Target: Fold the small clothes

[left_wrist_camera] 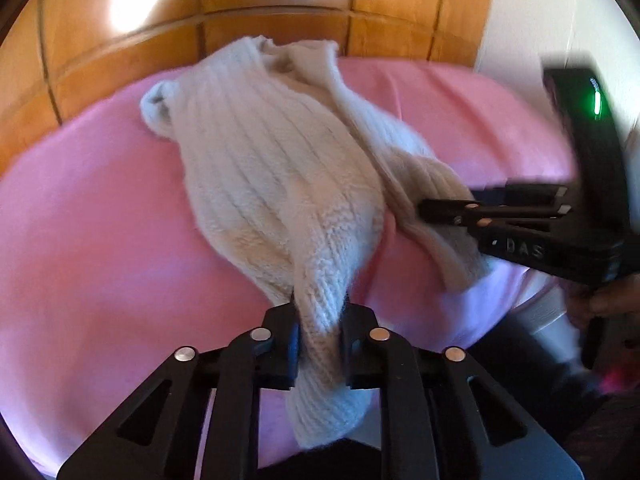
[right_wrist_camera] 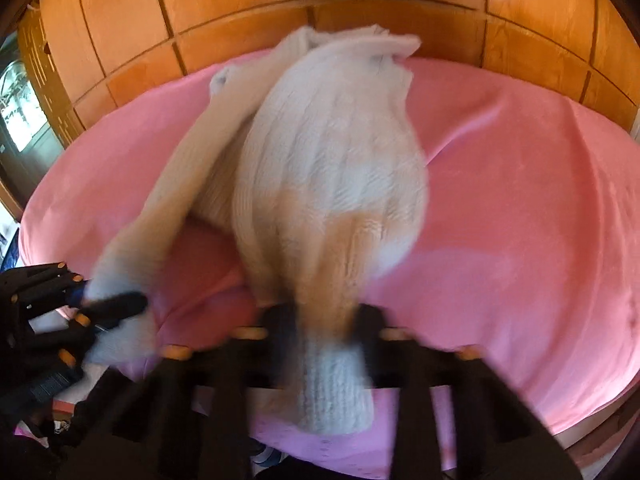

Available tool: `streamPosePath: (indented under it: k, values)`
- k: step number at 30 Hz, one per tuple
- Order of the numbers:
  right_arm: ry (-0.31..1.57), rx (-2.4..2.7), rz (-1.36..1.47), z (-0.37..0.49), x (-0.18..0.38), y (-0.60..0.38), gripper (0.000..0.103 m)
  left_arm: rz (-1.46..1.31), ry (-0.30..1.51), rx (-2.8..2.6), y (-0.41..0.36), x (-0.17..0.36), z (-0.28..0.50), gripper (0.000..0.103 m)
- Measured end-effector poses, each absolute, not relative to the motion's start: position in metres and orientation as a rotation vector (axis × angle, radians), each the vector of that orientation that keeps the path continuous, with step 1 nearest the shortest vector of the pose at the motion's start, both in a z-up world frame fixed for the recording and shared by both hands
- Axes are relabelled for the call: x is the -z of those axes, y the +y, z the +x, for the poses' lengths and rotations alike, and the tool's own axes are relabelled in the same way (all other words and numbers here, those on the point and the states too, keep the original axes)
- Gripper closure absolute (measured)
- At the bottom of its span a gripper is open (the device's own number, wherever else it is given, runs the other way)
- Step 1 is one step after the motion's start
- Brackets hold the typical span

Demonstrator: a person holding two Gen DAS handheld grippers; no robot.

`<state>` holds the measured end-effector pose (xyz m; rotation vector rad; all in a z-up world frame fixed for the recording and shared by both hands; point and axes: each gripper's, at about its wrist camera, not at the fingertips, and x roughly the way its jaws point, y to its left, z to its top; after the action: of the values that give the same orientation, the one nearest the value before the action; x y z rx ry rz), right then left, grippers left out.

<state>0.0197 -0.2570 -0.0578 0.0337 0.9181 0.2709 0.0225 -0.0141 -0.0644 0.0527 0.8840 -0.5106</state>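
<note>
A cream ribbed knit sweater [left_wrist_camera: 272,168] lies stretched along a pink bed cover [left_wrist_camera: 92,240]. My left gripper [left_wrist_camera: 320,332] is shut on one near corner of the sweater, with knit hanging below the fingers. My right gripper [left_wrist_camera: 424,210] comes in from the right and is shut on the other near part of the sweater. In the right wrist view the sweater [right_wrist_camera: 332,152] runs from my right gripper [right_wrist_camera: 326,328], shut on it, toward the far edge of the cover; my left gripper [right_wrist_camera: 116,304] pinches a sleeve end at the left. This view is motion-blurred.
A wooden panelled wall [right_wrist_camera: 360,4] rises right behind the pink cover [right_wrist_camera: 520,200]. A white wall [left_wrist_camera: 532,8] stands at the right in the left wrist view. A window or door [right_wrist_camera: 20,112] shows at the far left. The cover's near edge drops off below the grippers.
</note>
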Motion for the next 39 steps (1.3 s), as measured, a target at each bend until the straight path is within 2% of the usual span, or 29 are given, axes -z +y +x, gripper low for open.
streamPosePath:
  k: [10, 19, 20, 22, 23, 24, 26, 28, 30, 34, 36, 37, 39]
  values:
    - [0.753, 0.057, 0.107, 0.058, -0.009, -0.386, 0.089, -0.344, 0.689, 0.375, 0.106, -0.016, 0.078, 0.089]
    - [0.809, 0.369, 0.18, 0.166, -0.017, -0.507, 0.089, -0.438, 0.614, -0.072, 0.223, -0.064, 0.2, 0.09]
    - [0.825, 0.376, 0.18, 0.175, -0.016, -0.514, 0.088, -0.448, 0.622, -0.113, 0.232, -0.066, 0.211, 0.09]
    - [0.853, 0.389, 0.165, 0.191, -0.012, -0.516, 0.074, -0.472, 0.654, -0.225, 0.252, -0.064, 0.241, 0.088]
    - [0.859, 0.397, 0.151, 0.197, -0.011, -0.516, 0.052, -0.486, 0.672, -0.267, 0.261, -0.063, 0.25, 0.086]
    - [0.853, 0.407, 0.138, 0.199, -0.011, -0.512, 0.04, -0.499, 0.687, -0.304, 0.264, -0.056, 0.267, 0.081]
    - [0.837, 0.394, 0.128, 0.195, -0.015, -0.506, 0.04, -0.494, 0.693, -0.354, 0.268, -0.054, 0.271, 0.053]
    - [0.815, 0.333, 0.12, 0.183, -0.02, -0.487, 0.034, -0.482, 0.656, -0.383, 0.272, -0.053, 0.262, 0.036]
    - [0.793, 0.244, 0.124, 0.163, -0.025, -0.458, 0.028, -0.489, 0.637, -0.376, 0.264, -0.047, 0.248, 0.033]
    - [0.867, -0.132, 0.244, 0.129, -0.01, -0.388, 0.029, -0.584, 0.705, -0.156, 0.229, -0.006, 0.224, 0.033]
    - [0.931, -0.34, 0.306, 0.113, 0.006, -0.347, 0.049, -0.606, 0.766, -0.035, 0.202, 0.016, 0.215, 0.042]
    - [0.961, -0.42, 0.331, 0.108, 0.013, -0.329, 0.052, -0.613, 0.804, 0.038, 0.183, 0.029, 0.21, 0.047]
    - [1.03, -0.541, 0.375, 0.097, 0.032, -0.291, 0.053, -0.614, 0.857, 0.134, 0.15, 0.045, 0.2, 0.047]
